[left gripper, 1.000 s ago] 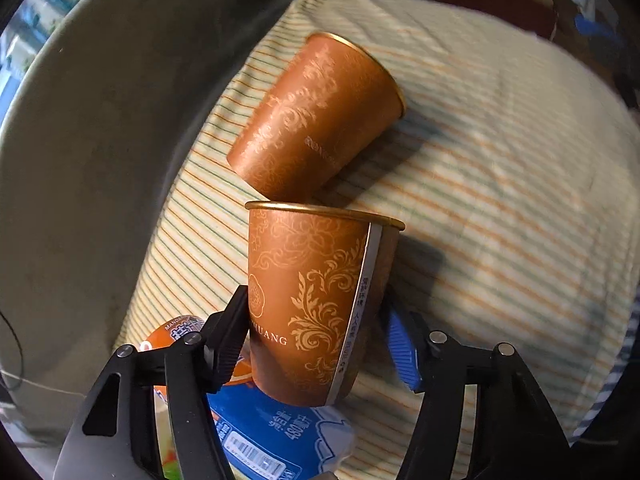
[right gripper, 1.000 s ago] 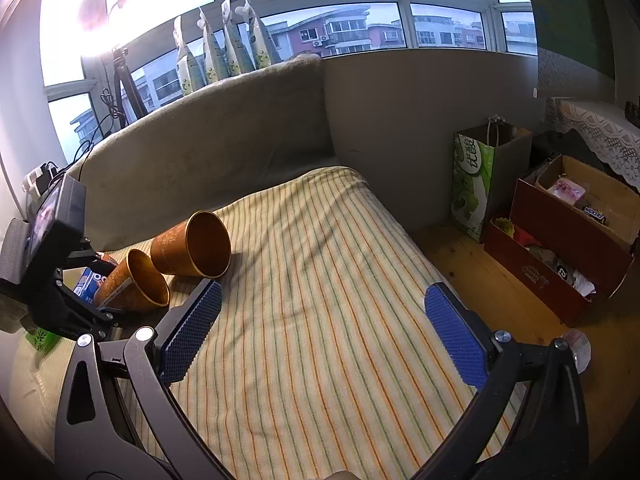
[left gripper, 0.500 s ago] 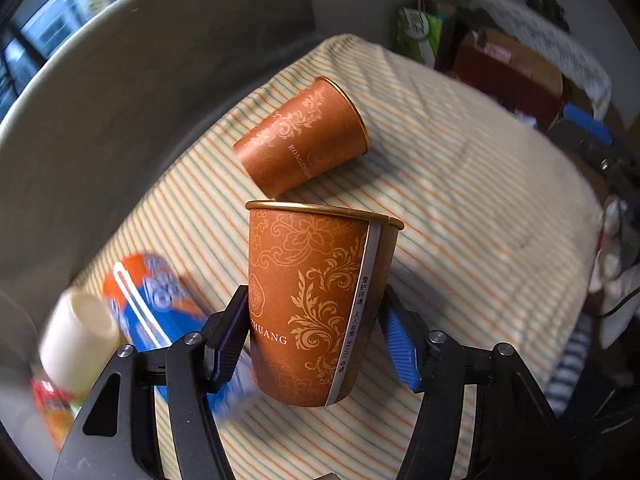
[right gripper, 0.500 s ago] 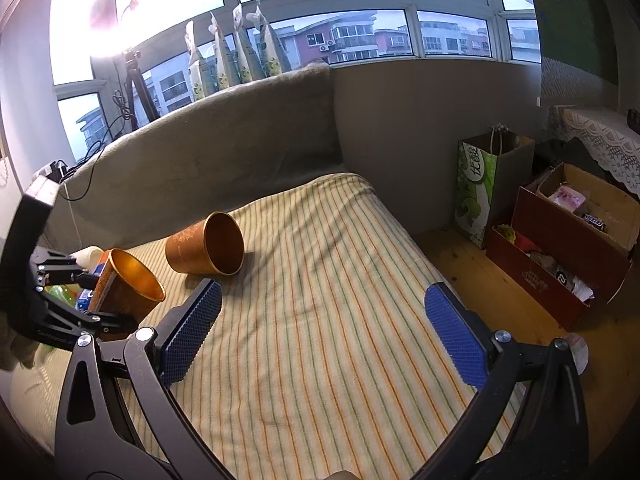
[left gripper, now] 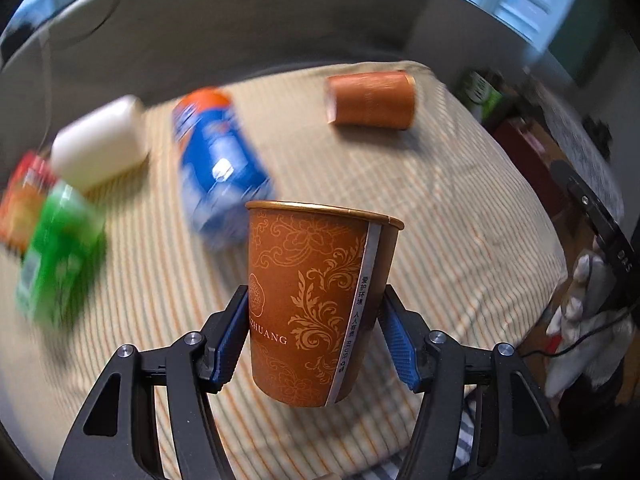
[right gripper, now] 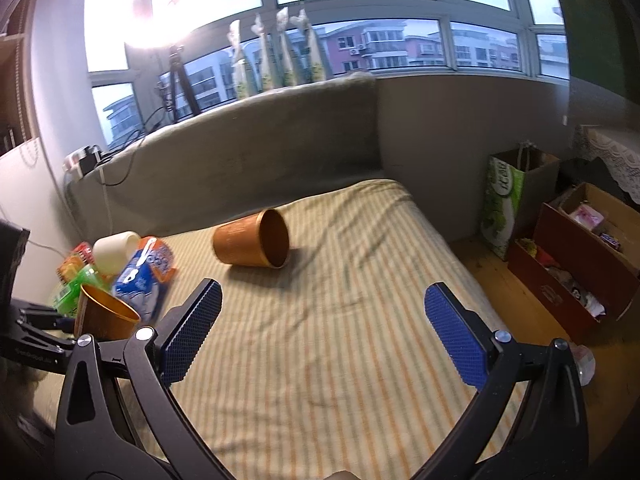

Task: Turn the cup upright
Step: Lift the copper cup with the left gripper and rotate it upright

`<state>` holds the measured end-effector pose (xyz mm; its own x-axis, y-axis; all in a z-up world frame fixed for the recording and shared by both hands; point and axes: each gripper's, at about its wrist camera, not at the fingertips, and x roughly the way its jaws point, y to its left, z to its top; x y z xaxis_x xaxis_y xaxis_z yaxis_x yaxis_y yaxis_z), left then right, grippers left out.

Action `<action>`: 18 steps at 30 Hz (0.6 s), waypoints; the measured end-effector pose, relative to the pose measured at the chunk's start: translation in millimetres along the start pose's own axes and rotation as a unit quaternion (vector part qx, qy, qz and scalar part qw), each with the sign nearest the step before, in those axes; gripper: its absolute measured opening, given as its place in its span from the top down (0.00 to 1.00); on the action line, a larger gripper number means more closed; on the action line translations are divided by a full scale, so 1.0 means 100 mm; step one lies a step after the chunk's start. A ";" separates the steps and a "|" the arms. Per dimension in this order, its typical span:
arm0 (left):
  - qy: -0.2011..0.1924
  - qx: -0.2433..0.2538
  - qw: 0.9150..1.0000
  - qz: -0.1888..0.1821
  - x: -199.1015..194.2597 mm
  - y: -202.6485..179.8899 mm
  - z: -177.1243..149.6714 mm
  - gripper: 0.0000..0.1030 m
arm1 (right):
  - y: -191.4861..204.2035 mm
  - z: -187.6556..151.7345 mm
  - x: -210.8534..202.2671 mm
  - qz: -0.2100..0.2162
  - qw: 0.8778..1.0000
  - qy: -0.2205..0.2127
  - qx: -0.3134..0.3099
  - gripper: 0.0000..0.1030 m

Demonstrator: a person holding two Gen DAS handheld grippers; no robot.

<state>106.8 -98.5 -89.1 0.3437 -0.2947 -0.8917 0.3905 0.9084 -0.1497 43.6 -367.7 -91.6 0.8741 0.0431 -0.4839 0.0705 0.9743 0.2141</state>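
My left gripper (left gripper: 314,330) is shut on an orange paper cup (left gripper: 316,300) with gold floral print, held upright with its mouth up, above the striped bedsheet. The same cup (right gripper: 102,316) shows at the left in the right wrist view. A second orange cup (left gripper: 370,100) lies on its side farther back on the sheet; in the right wrist view this cup (right gripper: 252,244) has its mouth facing right. My right gripper (right gripper: 320,328) is open and empty above the sheet's middle.
A blue snack bag (left gripper: 220,164), a white cup (left gripper: 100,140), a green box (left gripper: 60,252) and a red packet (left gripper: 24,196) lie at the left of the sheet (right gripper: 340,340). A grey headboard (right gripper: 240,160) stands behind. Cardboard boxes (right gripper: 580,264) and a paper bag (right gripper: 504,204) sit on the floor right.
My left gripper has swung with the held cup, tilting from looking down to looking level across the bed, so the lying cup now appears farther away. My right gripper stayed open, drifting slightly.
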 end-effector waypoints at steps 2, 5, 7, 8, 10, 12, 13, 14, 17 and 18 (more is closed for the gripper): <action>0.005 -0.022 1.000 0.001 0.04 0.07 -0.07 0.40 | 0.06 -0.01 0.00 0.010 1.000 0.003 -0.002 0.00; 0.011 -0.055 0.998 -0.012 0.07 0.16 -0.16 0.39 | 0.18 -0.03 -0.02 0.024 1.000 0.007 -0.010 0.00; 0.006 -0.061 0.998 -0.011 0.07 0.18 -0.19 0.38 | 0.25 -0.05 -0.03 0.033 0.999 0.014 -0.015 0.00; 0.001 -0.063 0.998 -0.008 0.07 0.19 -0.19 0.38 | 0.28 -0.06 -0.03 0.038 0.999 0.017 -0.016 0.00; 0.000 -0.070 0.997 -0.011 0.06 0.25 -0.21 0.35 | 0.32 -0.07 -0.04 0.047 0.998 0.025 -0.016 0.00; -0.002 -0.076 0.997 -0.020 0.04 0.28 -0.22 0.29 | 0.38 -0.09 -0.05 0.057 0.998 0.033 -0.017 0.00; -0.007 -0.076 0.997 -0.021 0.01 0.30 -0.23 0.28 | 0.40 -0.10 -0.06 0.060 0.997 0.036 -0.017 0.00; -0.011 -0.073 0.997 -0.019 0.00 0.31 -0.23 0.28 | 0.43 -0.10 -0.07 0.065 0.997 0.039 -0.018 0.00; -0.022 -0.065 0.998 -0.011 -0.07 0.32 -0.25 0.28 | 0.53 -0.11 -0.05 0.084 0.995 0.059 -0.018 0.00; -0.026 -0.064 0.998 -0.013 -0.10 0.33 -0.27 0.28 | 0.57 -0.12 -0.03 0.095 0.993 0.072 -0.015 0.00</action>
<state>93.4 -57.6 -96.6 0.3797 -0.3298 -0.8643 0.2891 0.9298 -0.2278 39.3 -310.0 -87.8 0.7926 0.2560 -0.5534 -0.1061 0.9517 0.2883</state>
